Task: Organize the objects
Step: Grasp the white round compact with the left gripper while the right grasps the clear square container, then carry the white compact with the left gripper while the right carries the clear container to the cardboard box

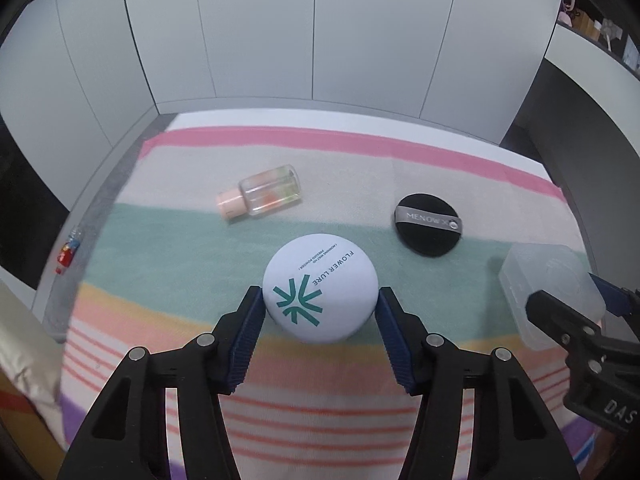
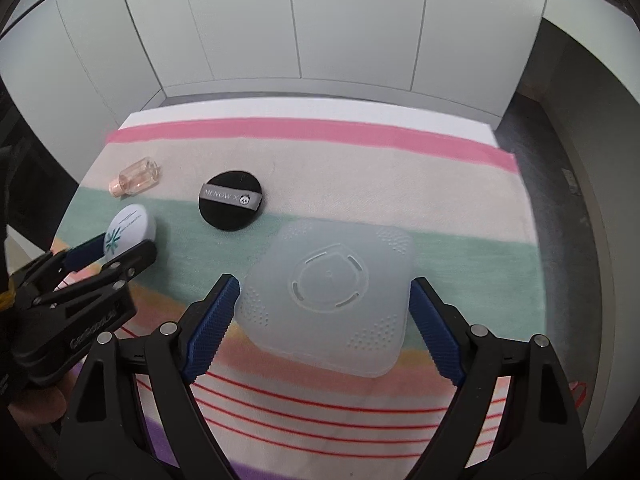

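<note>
Blue-padded fingers of the left gripper point(image 1: 320, 312) are clamped on the white powder compact point(image 1: 320, 286), both pads against its sides. Over on the other side, the right gripper point(image 2: 324, 312) squeezes the translucent plastic case point(image 2: 328, 292) edge to edge. Both sit low over the striped cloth point(image 2: 360, 168). Little looks sorted yet: the black puff point(image 2: 231, 201) and the small clear bottle point(image 1: 268, 194) lie loose on the cloth, well apart, waiting their turn.
</note>
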The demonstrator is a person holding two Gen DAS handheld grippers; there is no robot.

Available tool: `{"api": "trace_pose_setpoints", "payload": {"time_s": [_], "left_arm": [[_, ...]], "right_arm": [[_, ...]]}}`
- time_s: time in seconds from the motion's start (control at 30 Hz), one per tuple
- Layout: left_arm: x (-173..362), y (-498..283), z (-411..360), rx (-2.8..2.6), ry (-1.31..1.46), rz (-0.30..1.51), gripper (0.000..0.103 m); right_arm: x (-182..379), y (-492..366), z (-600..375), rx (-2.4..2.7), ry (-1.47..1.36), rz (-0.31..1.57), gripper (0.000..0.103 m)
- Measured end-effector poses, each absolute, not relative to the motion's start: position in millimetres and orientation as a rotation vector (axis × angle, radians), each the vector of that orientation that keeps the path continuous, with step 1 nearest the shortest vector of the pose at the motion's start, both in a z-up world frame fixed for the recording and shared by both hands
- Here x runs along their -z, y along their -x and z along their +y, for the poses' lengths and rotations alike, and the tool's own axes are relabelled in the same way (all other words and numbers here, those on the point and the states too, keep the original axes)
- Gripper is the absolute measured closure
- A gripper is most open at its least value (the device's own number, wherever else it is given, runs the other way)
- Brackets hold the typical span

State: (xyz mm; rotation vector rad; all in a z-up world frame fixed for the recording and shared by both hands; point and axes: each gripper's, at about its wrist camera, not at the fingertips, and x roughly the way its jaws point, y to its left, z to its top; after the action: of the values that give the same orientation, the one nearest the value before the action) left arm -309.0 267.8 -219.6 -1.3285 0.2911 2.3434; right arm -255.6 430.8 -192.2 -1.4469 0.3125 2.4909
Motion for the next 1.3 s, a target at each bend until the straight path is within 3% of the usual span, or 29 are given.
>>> {"api": "trace_pose_setpoints", "payload": {"time_s": [0.53, 1.3], "left_arm": [[112.6, 241.1, 180.1, -2.462, 1.261, 0.196, 0.045], [12.4, 172.5, 2.8, -2.674, 1.259, -0.016, 0.045]], "right_arm": [[110.4, 214.5, 376.3, -2.566, 1.451, 0.282, 0.015], [4.3, 176.5, 209.5, -2.827, 1.444, 0.067, 0.015]]}}
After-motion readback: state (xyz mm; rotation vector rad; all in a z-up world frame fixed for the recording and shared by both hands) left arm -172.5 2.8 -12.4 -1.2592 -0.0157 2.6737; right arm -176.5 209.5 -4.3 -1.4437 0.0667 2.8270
